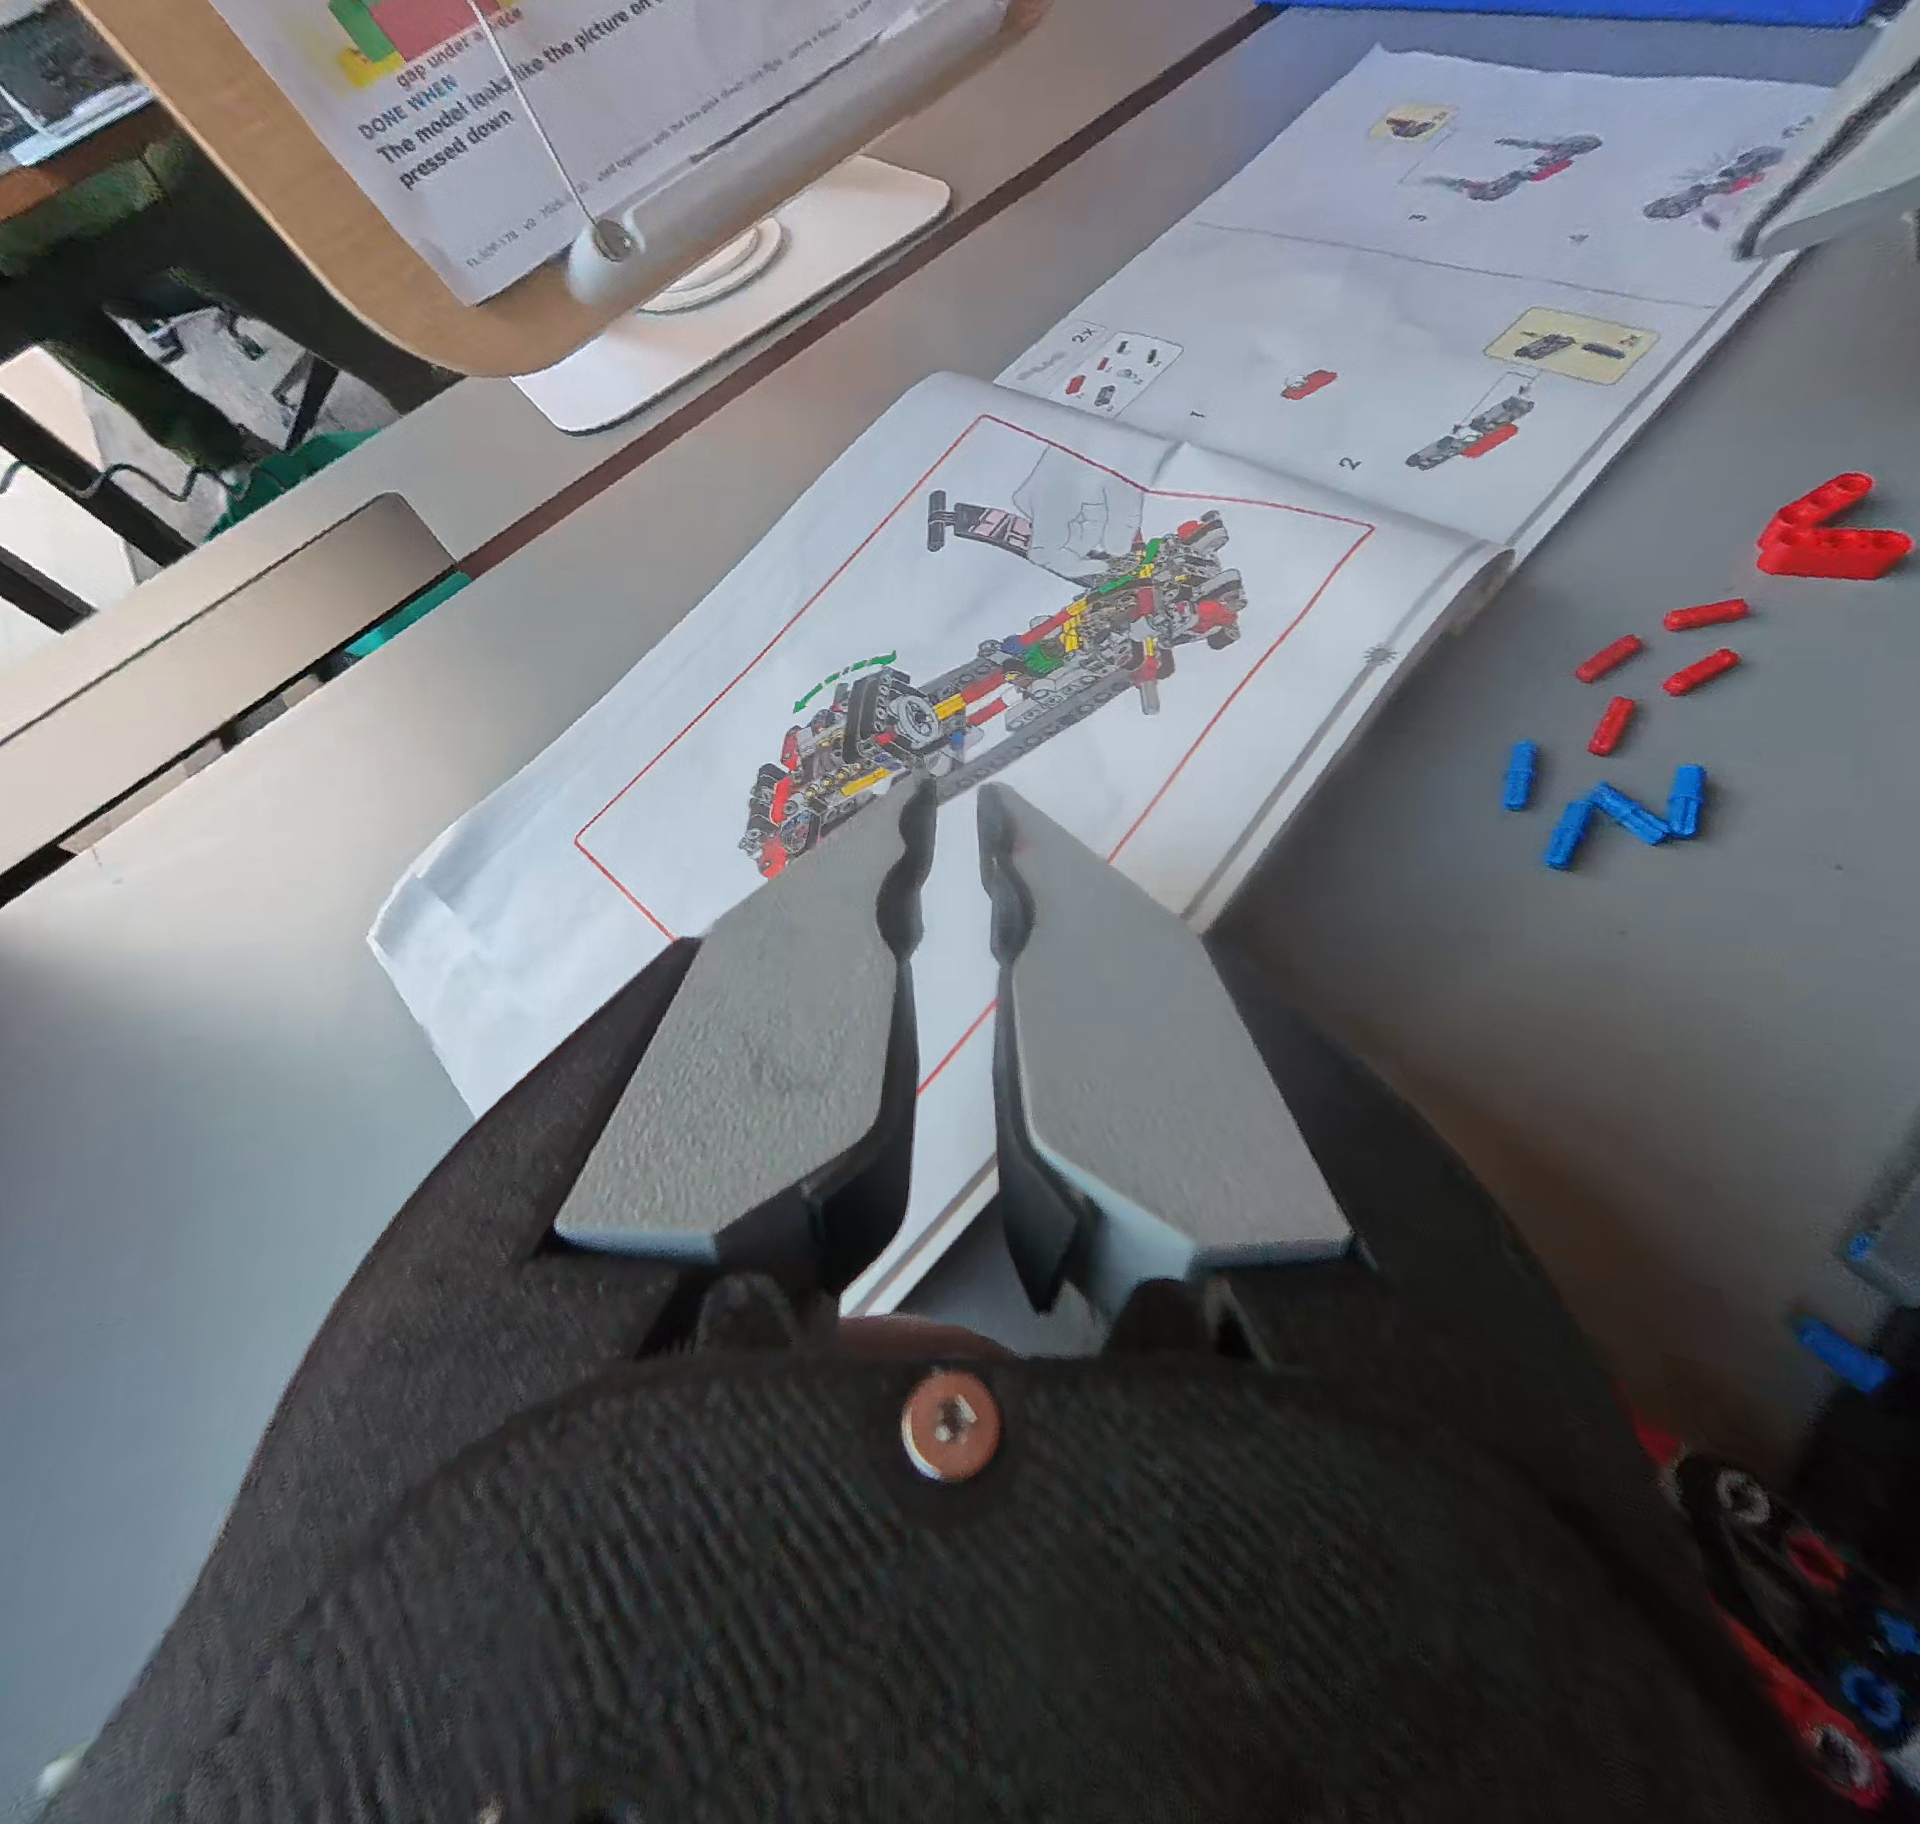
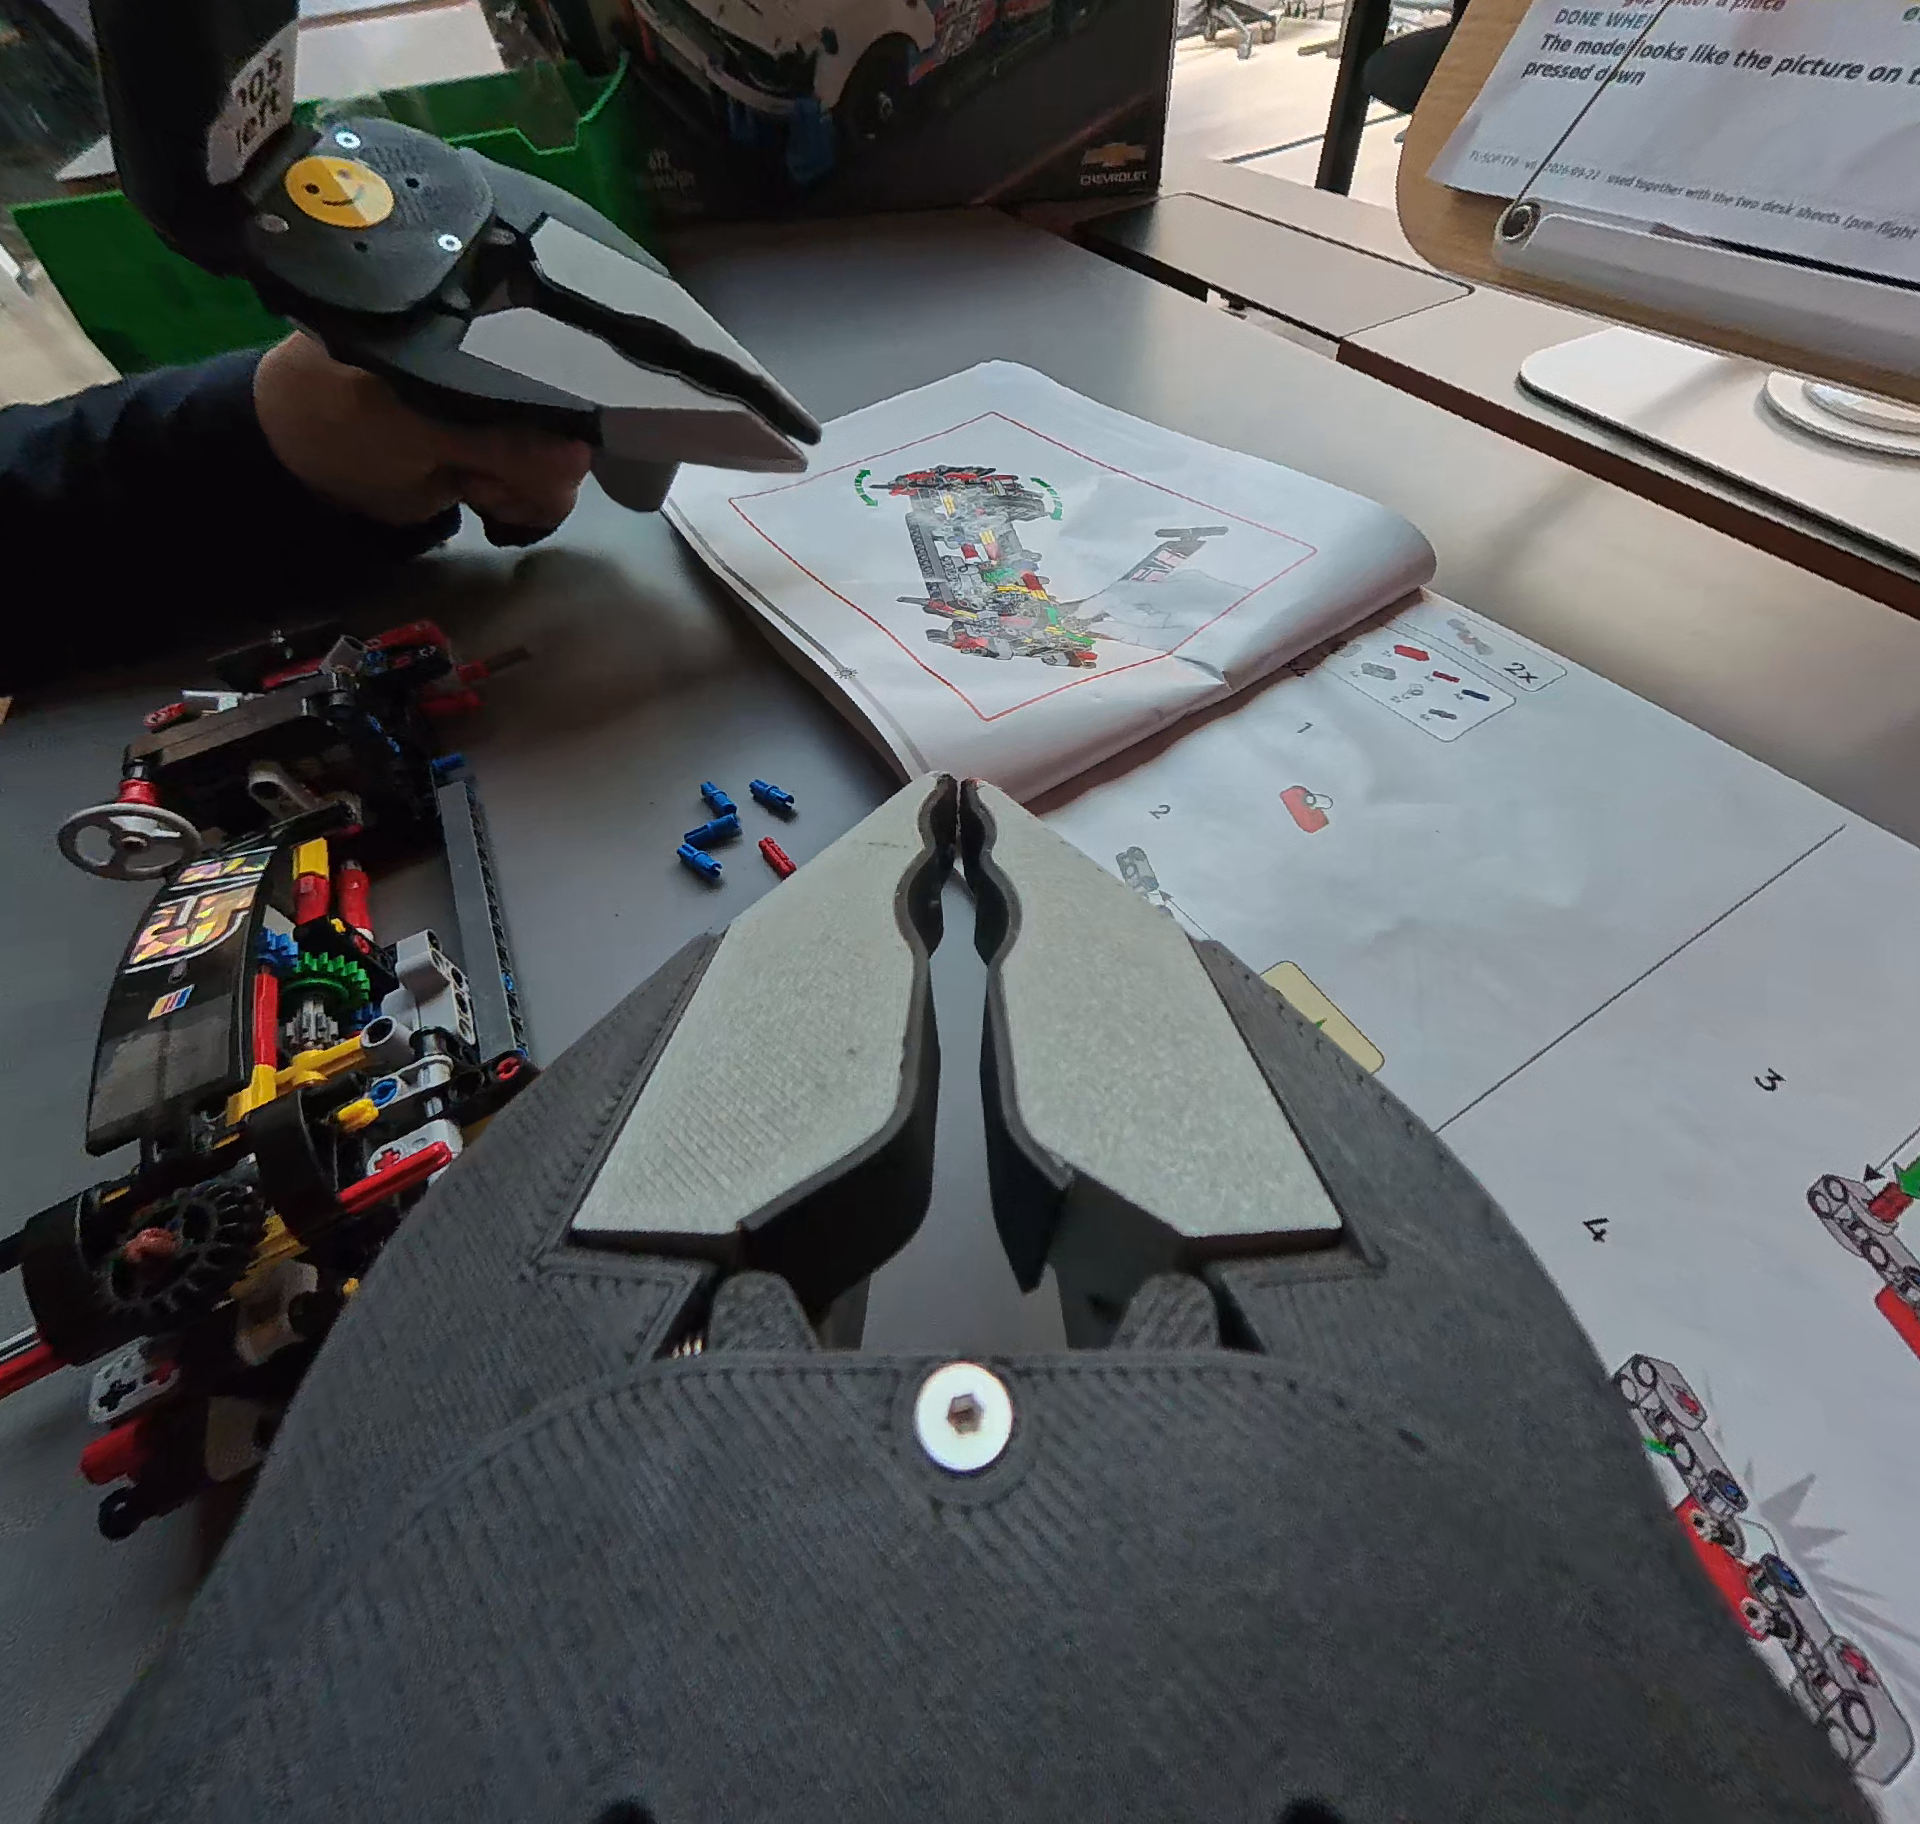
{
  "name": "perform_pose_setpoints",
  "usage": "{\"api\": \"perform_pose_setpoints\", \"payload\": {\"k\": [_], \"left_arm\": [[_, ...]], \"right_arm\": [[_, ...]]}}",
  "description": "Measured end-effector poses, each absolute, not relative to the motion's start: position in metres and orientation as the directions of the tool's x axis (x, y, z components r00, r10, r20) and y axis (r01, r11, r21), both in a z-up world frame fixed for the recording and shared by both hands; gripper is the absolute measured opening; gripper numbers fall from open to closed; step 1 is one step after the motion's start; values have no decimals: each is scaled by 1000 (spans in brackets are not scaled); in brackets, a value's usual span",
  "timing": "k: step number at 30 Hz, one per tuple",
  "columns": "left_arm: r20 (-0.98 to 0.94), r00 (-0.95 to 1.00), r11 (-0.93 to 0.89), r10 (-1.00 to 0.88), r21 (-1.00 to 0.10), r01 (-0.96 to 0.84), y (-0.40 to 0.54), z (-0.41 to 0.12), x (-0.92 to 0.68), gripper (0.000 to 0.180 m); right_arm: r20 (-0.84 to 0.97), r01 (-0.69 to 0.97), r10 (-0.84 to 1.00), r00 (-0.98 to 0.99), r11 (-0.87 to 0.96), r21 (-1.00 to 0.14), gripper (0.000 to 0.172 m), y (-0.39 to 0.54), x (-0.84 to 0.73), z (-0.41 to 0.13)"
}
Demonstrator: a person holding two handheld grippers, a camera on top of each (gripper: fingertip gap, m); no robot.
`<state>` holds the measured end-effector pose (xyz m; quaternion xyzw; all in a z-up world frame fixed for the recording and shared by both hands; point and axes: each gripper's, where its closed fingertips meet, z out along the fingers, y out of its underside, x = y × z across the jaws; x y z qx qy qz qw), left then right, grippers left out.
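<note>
Over the open instruction booklet (image 1: 1039,548), your left hand-held gripper (image 1: 956,798) hovers narrowly parted, empty; your right hand-held gripper (image 2: 957,787) is closed, empty, near blue pins (image 2: 727,824). Approach loose pins squarely.

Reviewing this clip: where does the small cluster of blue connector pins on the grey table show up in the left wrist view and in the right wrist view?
Left wrist view: the blue connector pins lie at the right edge, on the bare table right of the open instruction booklet, just below the red pins.
Right wrist view: the blue connector pins lie left of centre, between the partly built car model and the booklet.
Shared landmark: the booklet's red-framed page.
</note>
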<state>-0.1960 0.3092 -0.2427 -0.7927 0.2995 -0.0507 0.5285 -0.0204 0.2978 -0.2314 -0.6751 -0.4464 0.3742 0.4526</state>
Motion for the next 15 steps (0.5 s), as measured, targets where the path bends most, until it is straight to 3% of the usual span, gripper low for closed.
{"api": "perform_pose_setpoints", "payload": {"k": [15], "left_arm": [[-85,848,-141,-524,-973,-185,302,-206,-189,0]], "right_arm": [[-136,237,936,325,-220,-946,0,300,-18,-229]]}}
